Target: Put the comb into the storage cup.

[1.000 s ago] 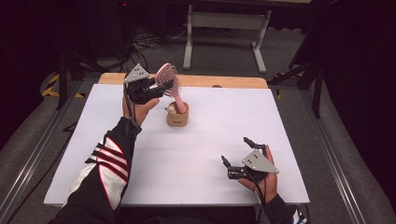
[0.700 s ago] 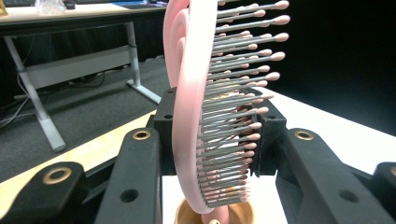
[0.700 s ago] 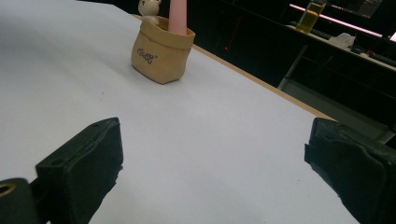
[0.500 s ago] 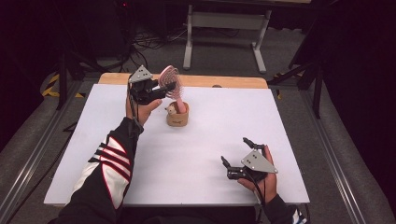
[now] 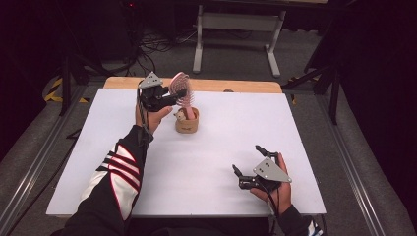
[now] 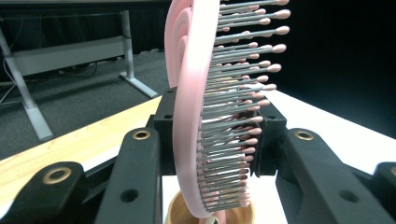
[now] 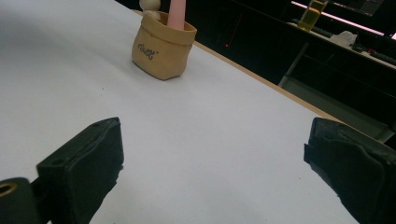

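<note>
The left tool (image 5: 169,96) is clamped on the pink hairbrush (image 5: 181,88), which stands upright with its handle in the small tan holder (image 5: 187,123) at 12 o'clock on the white surface (image 5: 211,162). Insertion appears done; release remains. The right tool (image 5: 248,164), jaws apart, rests at 5 o'clock.

Looks like you're working in some kind of lab or recording studio, not anybody's home. You've got a bare white table (image 5: 206,162) with a wooden edge, parked on grey carpet with metal rails (image 5: 34,167) running down both sides, black curtains all round, a tangle of cables (image 5: 157,42) on the floor behind and the grey frame of another desk (image 5: 236,24) further back. From the right gripper view there's also a dark bench (image 7: 355,42) with bits of gear on it.
</note>
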Tool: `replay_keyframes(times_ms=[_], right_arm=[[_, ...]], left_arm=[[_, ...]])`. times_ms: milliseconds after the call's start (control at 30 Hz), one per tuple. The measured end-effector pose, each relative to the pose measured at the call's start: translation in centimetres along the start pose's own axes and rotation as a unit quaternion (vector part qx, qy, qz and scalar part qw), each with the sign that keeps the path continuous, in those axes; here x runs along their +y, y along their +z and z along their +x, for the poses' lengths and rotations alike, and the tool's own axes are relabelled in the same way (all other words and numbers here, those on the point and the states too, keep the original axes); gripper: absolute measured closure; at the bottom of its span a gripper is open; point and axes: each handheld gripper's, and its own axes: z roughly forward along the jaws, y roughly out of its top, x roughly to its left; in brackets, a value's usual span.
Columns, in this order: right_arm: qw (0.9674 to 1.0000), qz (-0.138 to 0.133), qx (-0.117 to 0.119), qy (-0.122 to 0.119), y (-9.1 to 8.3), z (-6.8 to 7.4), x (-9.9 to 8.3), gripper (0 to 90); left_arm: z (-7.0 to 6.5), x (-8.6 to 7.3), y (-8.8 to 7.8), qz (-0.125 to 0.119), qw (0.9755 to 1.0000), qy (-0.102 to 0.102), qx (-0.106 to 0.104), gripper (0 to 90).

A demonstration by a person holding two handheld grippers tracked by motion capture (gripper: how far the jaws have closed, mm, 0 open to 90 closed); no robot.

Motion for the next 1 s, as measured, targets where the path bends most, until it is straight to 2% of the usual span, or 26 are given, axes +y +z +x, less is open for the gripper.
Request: replay_keyframes(times_ms=[233,500,600,633,833,900,1000], right_arm=[[1.0000,0.001,0.001,-0.001,0.0,0.1,0.0,4.7],[1.0000,0.004,0.003,-0.002,0.1,0.1,-0.1,4.8],[1.0000,0.004,0.005,-0.003,0.2,0.1,-0.1,4.8],[1.0000,0.005,0.006,-0.004,0.2,0.2,-0.1,4.8],[0.9999,0.008,0.007,-0.004,0.3,0.3,-0.1,4.8],[0.9999,0.009,0.008,-0.007,0.3,0.2,-0.1,4.8],[0.9999,0.008,0.006,-0.006,0.3,0.2,-0.1,4.8]], left_arm=[[0.0,-0.5,0.4,0.002,1.0000,-0.002,-0.001,63.4],[0.1,-0.7,0.5,-0.007,0.9999,-0.011,-0.003,63.1],[0.3,-0.8,0.4,-0.008,0.9998,-0.016,0.004,62.8],[0.5,-0.9,0.4,-0.010,0.9996,-0.023,0.012,62.5],[1.2,-1.2,0.1,-0.011,0.9990,-0.037,0.020,61.5],[1.4,-1.3,0.1,-0.011,0.9987,-0.039,0.031,61.0],[1.7,-1.5,0.0,-0.012,0.9984,-0.046,0.032,60.5]])
